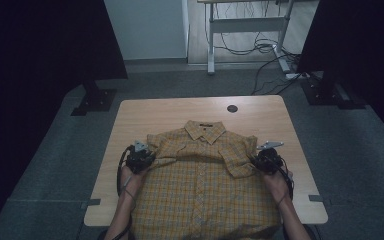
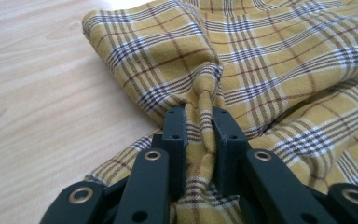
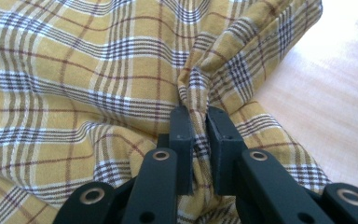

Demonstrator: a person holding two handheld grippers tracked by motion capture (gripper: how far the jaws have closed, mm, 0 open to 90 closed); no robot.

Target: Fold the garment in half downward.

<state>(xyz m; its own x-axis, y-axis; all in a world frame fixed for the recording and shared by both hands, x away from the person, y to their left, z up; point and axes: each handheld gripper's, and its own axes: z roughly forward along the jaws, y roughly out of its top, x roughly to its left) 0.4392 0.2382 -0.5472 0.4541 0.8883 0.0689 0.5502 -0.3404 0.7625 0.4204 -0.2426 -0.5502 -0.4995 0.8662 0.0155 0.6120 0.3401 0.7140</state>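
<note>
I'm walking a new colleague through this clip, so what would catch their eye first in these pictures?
First, the yellow plaid shirt spread front-up in the middle of the wooden table, collar at the far side and hem hanging over the near edge. Next, the left gripper and right gripper, one at each side of the shirt by the folded-in sleeves, each shut on a bunched fold of the cloth.

Left gripper jaws pinched nearly together; right gripper likewise; forearms parallel.
</note>
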